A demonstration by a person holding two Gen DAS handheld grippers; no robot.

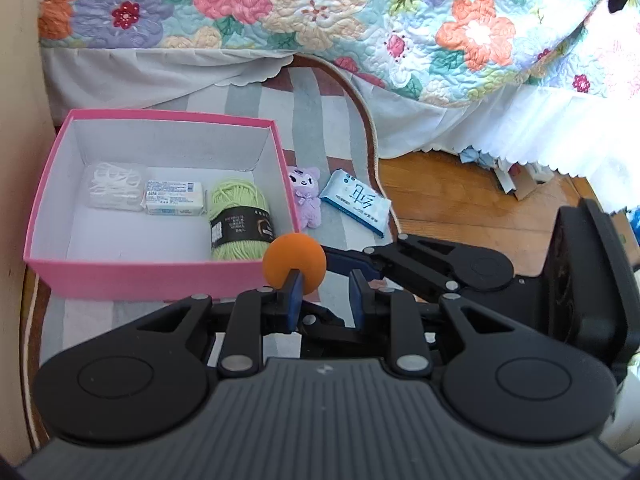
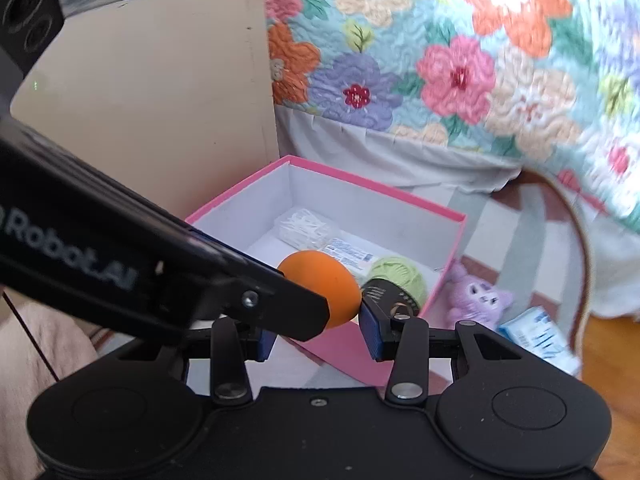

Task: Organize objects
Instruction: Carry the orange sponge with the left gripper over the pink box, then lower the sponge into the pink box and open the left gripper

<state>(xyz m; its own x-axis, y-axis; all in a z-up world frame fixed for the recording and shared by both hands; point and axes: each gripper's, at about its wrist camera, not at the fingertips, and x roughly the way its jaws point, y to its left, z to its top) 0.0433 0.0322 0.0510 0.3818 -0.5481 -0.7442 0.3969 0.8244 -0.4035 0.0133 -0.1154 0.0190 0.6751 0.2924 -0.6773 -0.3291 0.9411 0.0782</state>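
Note:
An orange ball (image 1: 294, 258) hangs over the near right corner of the pink box (image 1: 140, 276). My right gripper (image 1: 324, 261) reaches in from the right and is shut on it. In the right wrist view the ball (image 2: 320, 284) presses against my right gripper's (image 2: 320, 314) right pad; the left gripper's black housing (image 2: 120, 264) hides the other pad. My left gripper (image 1: 326, 300) is shut, with nothing between its jaws. The box holds a bag of floss picks (image 1: 114, 186), a white packet (image 1: 174, 198) and green yarn (image 1: 238, 220).
A purple plush toy (image 1: 306, 196) and a blue-and-white tissue pack (image 1: 356, 202) lie on the striped rug (image 1: 320, 120) right of the box. Behind is a bed with a floral quilt (image 1: 320, 12). A beige panel (image 2: 152, 100) stands left of the box, and wood floor (image 1: 460, 200) lies to the right.

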